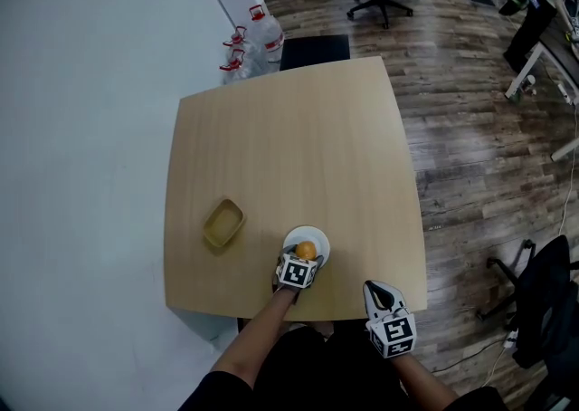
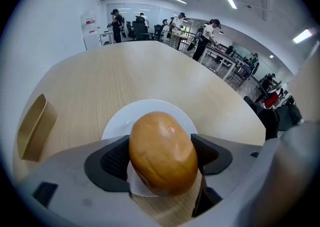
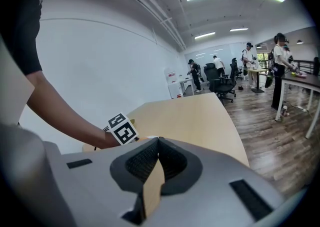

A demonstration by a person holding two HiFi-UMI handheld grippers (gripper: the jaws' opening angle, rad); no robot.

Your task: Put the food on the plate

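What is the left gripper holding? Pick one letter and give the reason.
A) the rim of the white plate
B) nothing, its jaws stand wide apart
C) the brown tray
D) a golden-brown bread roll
D: in the left gripper view, the jaws of the left gripper press on both sides of the bread roll, which is over the near part of the white plate.

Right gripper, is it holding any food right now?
No, the right gripper has its jaws pressed together with nothing between them.
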